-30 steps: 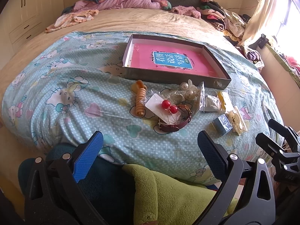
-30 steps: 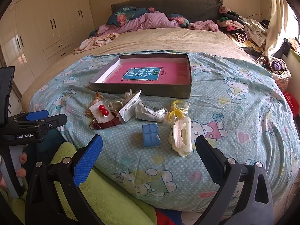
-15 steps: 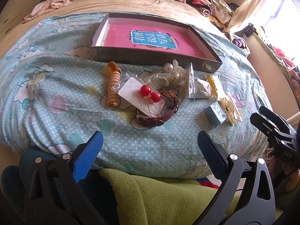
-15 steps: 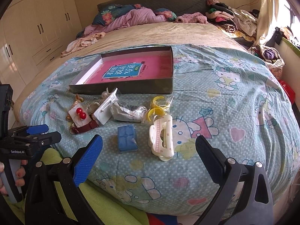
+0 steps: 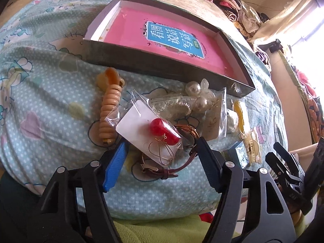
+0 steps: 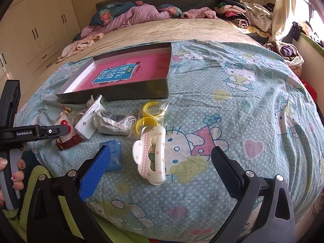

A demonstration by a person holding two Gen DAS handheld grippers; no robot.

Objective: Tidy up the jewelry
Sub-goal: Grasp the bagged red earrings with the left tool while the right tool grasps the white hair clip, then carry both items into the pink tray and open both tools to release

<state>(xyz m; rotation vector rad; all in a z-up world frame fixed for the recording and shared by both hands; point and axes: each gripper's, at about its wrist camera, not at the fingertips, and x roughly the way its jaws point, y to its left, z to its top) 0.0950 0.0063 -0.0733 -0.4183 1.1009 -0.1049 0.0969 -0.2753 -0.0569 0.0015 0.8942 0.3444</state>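
Jewelry lies in a pile on the bedspread in front of a shallow dark box [image 5: 162, 65] with a pink bottom, also in the right wrist view [image 6: 141, 90]. My left gripper [image 5: 162, 147] is open, its fingers on either side of a bagged card of red bead earrings [image 5: 149, 129] lying over a maroon strap watch [image 5: 168, 171]. An orange spiral hair clip [image 5: 110, 109] lies to the left, pearl pieces [image 5: 198, 95] behind. My right gripper [image 6: 162, 158] is open, hovering around a white and pink claw clip [image 6: 150, 156]. A blue square box [image 6: 114, 155] touches its left finger.
Yellow hoops in a bag [image 6: 149, 114] and a bagged grey item [image 6: 113, 121] lie between the claw clip and the box. Pillows and clothes [image 6: 141, 14] pile at the bed's head. Wardrobes [image 6: 40, 24] stand left. A green blanket [image 5: 162, 228] lies at the near edge.
My left gripper has moved forward and down onto the pile, its fingers now flanking the red earring card. My right gripper has moved closer to the claw clip.
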